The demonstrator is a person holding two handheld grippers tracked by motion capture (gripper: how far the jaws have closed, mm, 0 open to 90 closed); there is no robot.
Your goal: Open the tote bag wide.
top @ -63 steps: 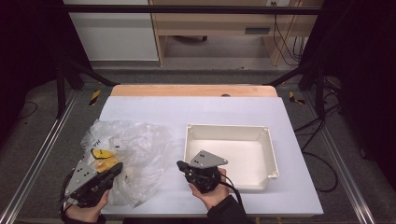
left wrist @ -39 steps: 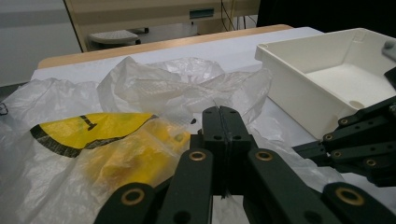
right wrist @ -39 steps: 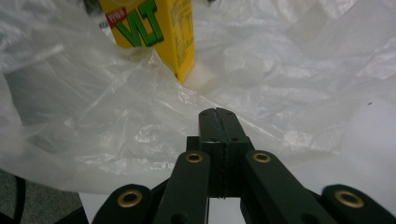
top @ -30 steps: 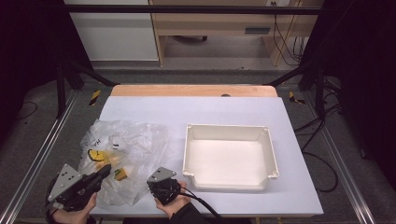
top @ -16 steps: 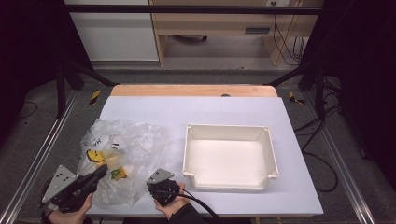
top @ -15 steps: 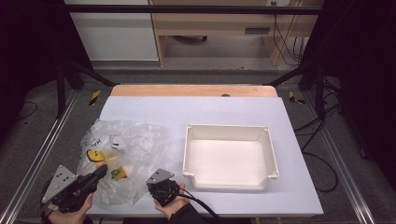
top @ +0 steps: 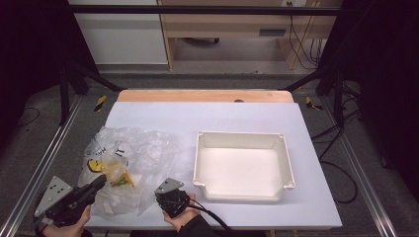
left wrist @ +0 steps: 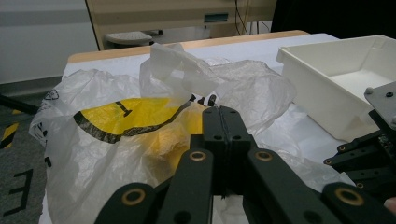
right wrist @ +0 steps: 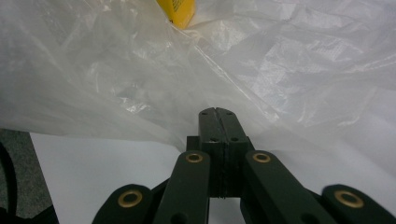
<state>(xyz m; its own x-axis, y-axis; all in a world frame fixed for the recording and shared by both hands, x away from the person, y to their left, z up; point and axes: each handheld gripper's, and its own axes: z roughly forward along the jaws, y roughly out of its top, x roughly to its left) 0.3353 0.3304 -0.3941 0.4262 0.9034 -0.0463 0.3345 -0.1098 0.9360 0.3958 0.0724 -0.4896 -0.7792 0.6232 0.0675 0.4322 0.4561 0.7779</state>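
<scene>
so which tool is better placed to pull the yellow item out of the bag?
Probably left. The left tool points straight at the yellow item in the plastic bag. The right tool sits at the bag's near edge, farther from it. Both are shut.

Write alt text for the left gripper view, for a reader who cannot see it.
The left gripper, jaws pressed together, points at a crumpled clear plastic bag with yellow and black print on a white table. An empty white tray sits to the right, and part of the other gripper shows at the right edge.
</scene>
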